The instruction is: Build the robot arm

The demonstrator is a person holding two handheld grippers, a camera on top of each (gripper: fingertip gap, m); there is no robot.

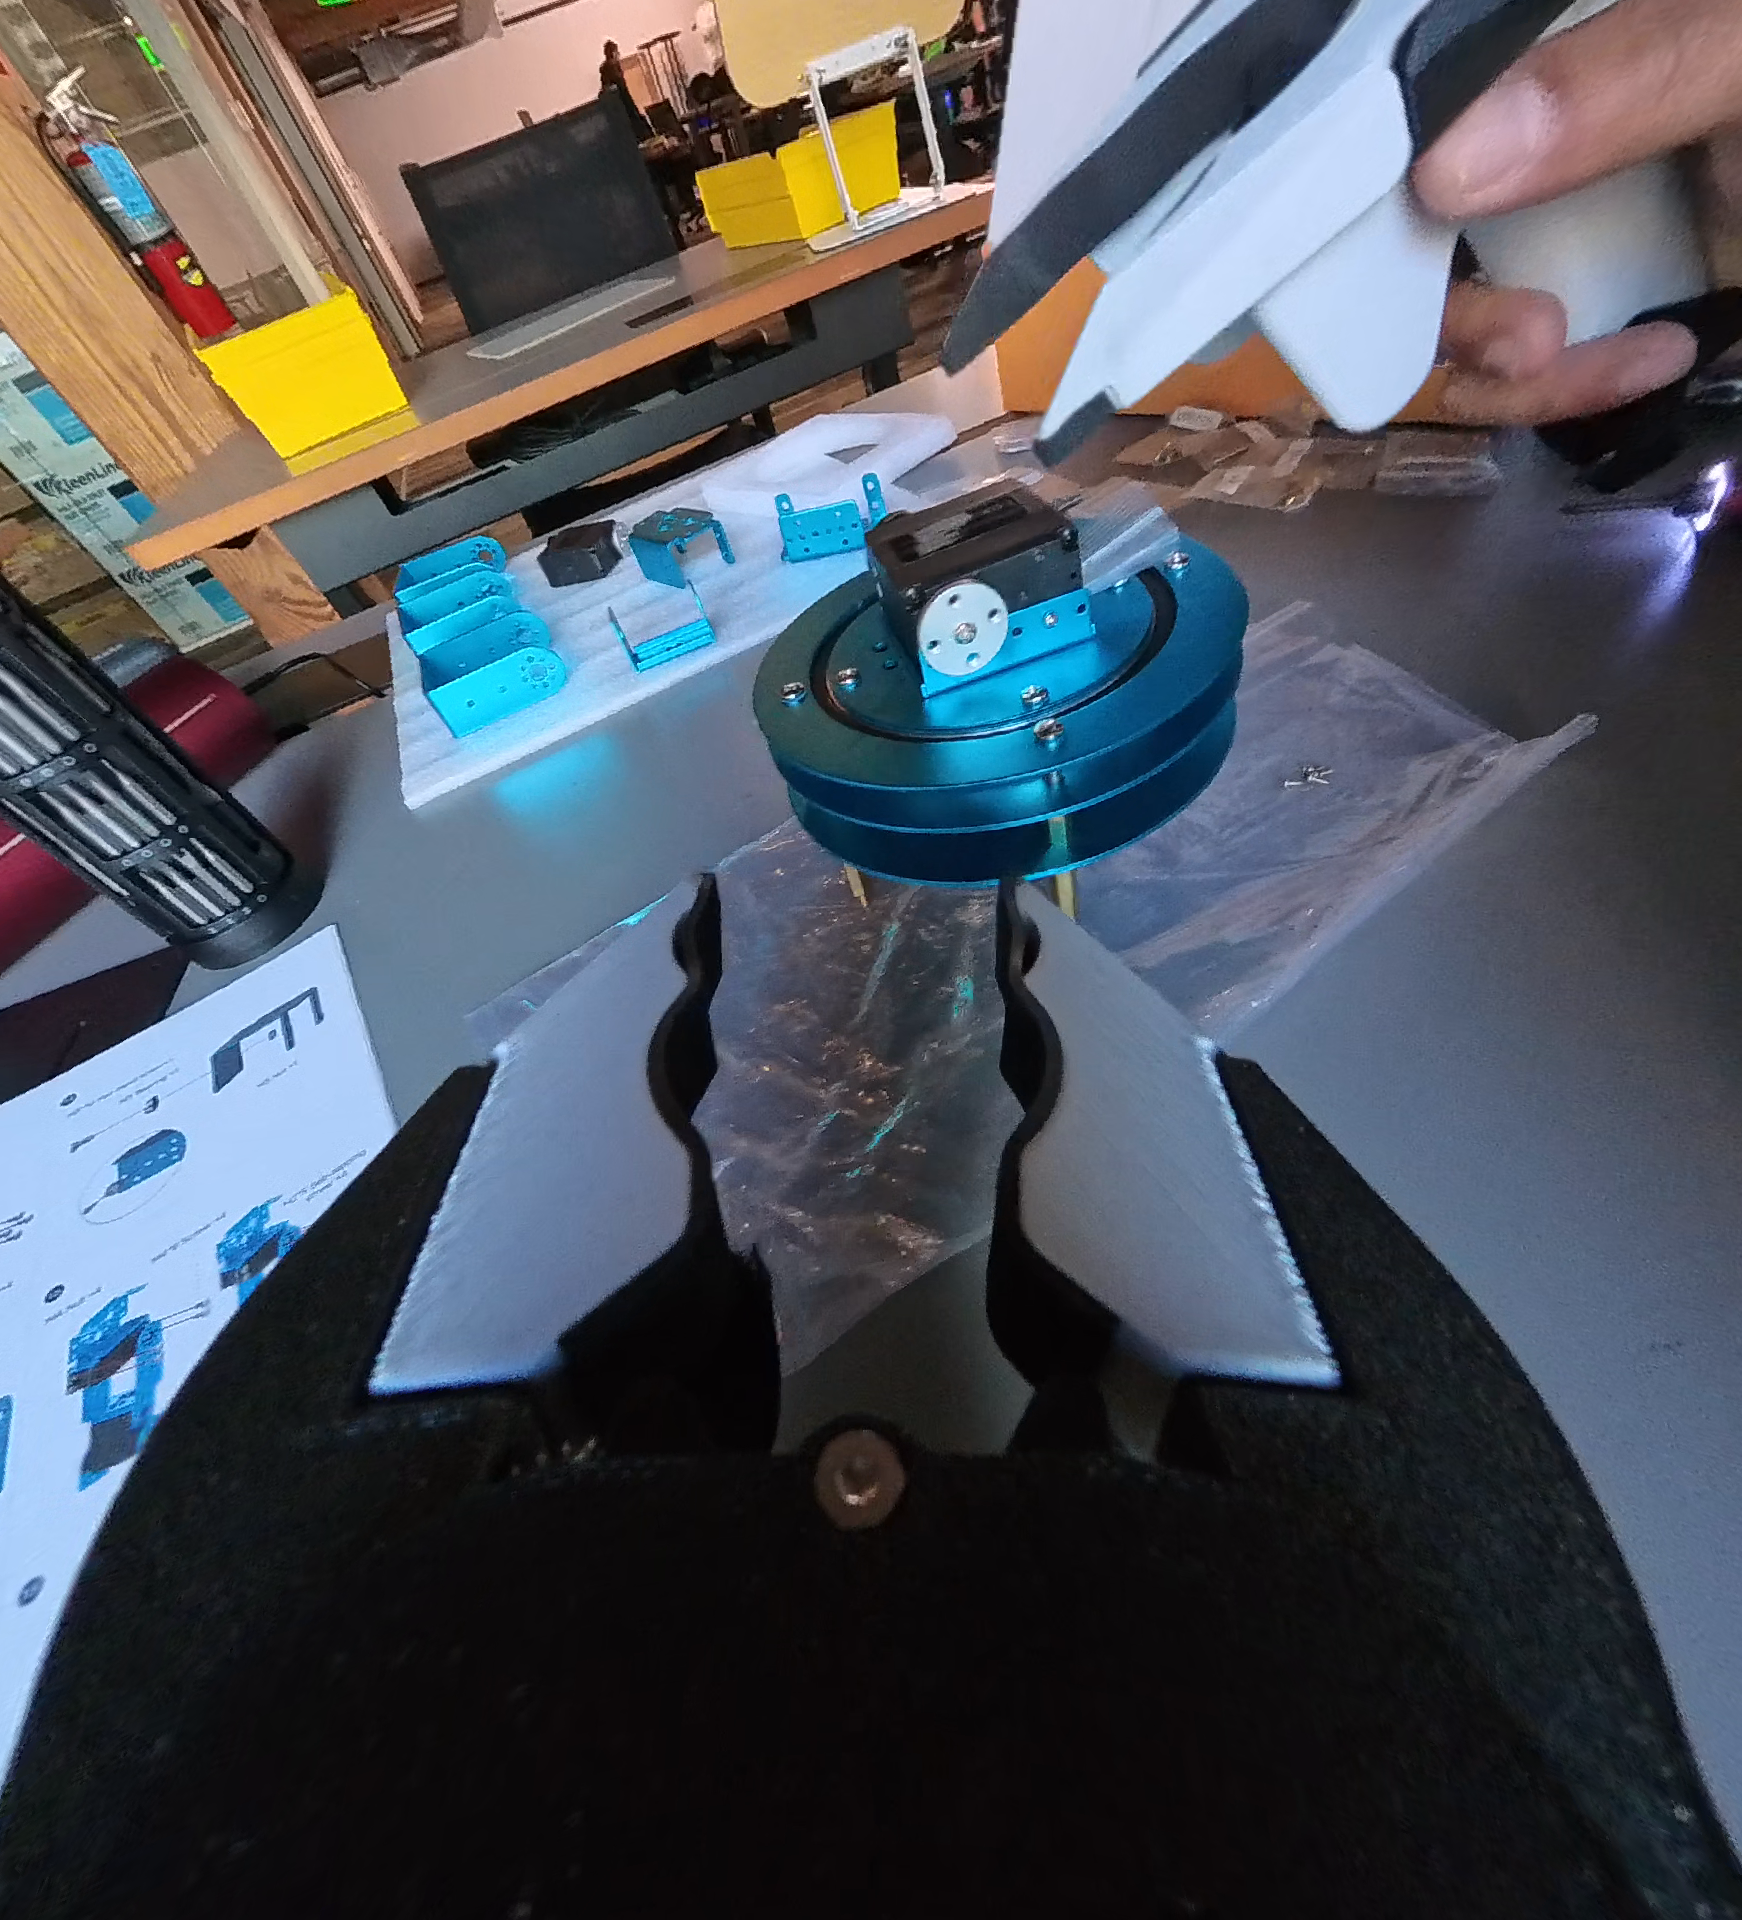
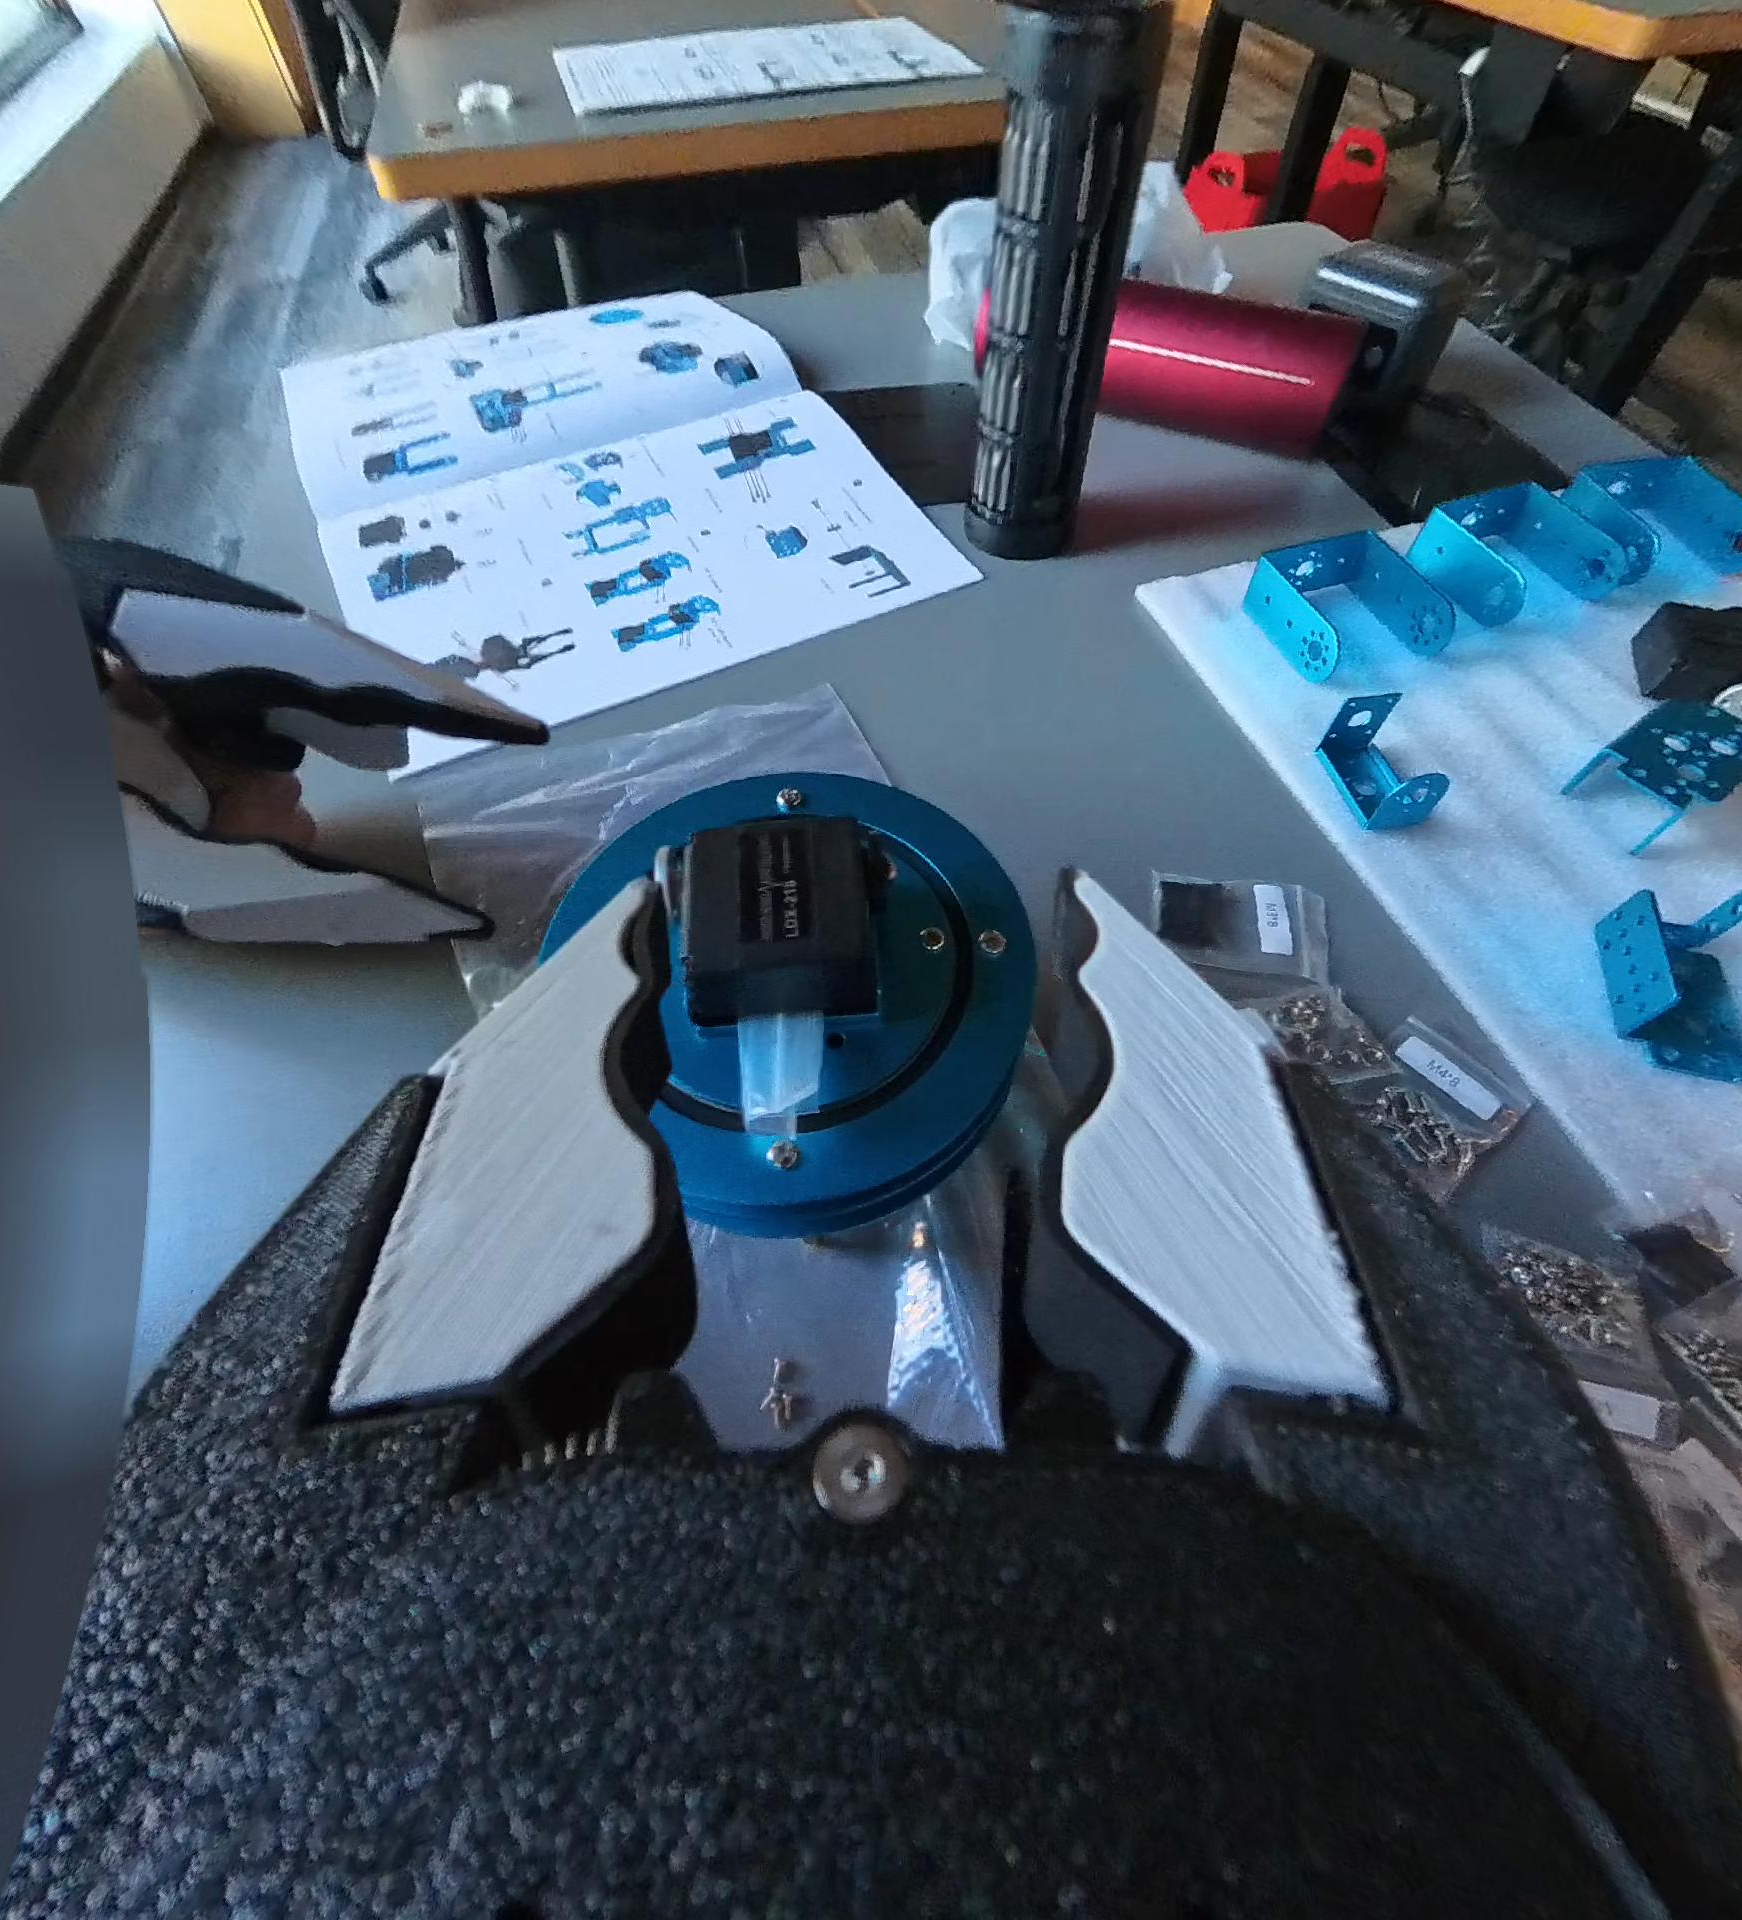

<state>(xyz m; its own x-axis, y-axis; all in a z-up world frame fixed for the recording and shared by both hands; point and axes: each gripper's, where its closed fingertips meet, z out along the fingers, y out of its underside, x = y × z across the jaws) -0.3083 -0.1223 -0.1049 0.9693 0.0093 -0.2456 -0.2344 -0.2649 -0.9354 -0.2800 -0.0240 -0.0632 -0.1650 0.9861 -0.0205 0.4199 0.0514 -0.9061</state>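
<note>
A round blue metal base (image 1: 1002,727) stands on short brass posts on a clear plastic bag (image 1: 846,1091). A black servo (image 1: 971,561) sits in a blue bracket on top of it. My left gripper (image 1: 859,904) is open and empty, its tips just short of the base's near edge. My right gripper (image 2: 862,904) is open and empty, hovering above the base (image 2: 794,1039) with the servo (image 2: 779,925) between its fingers; it also shows in the left wrist view (image 1: 1002,384), held by a hand. The left gripper shows at the left of the right wrist view (image 2: 514,826).
A white foam sheet (image 2: 1469,852) holds several blue brackets (image 2: 1345,603) and a second black servo (image 2: 1714,649). An open instruction booklet (image 2: 618,509), a black cylindrical bit holder (image 2: 1043,312), a red case (image 2: 1210,353) and bags of screws (image 2: 1418,1091) lie on the grey table.
</note>
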